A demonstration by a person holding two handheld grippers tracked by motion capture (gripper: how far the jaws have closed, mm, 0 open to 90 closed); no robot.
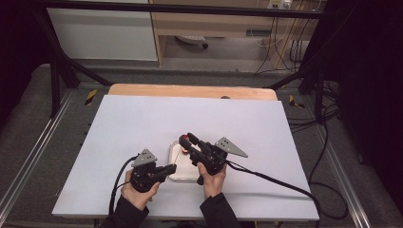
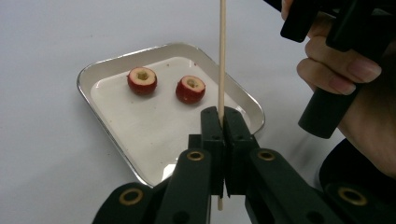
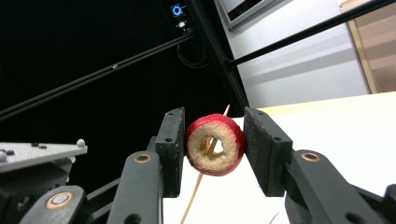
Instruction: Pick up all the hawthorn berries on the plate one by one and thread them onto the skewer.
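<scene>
white table top (image 1: 142, 123) | shallow silver metal tray (image 2: 93, 77), two cored red fruit halves (image 2: 142, 80) inside | right gripper (image 3: 212, 149) clamps cored red fruit ring (image 3: 215, 144) above tray, stick tip in its hole | left gripper (image 2: 223, 123) jaws fully closed on thin wooden skewer (image 2: 222, 56), upright
</scene>
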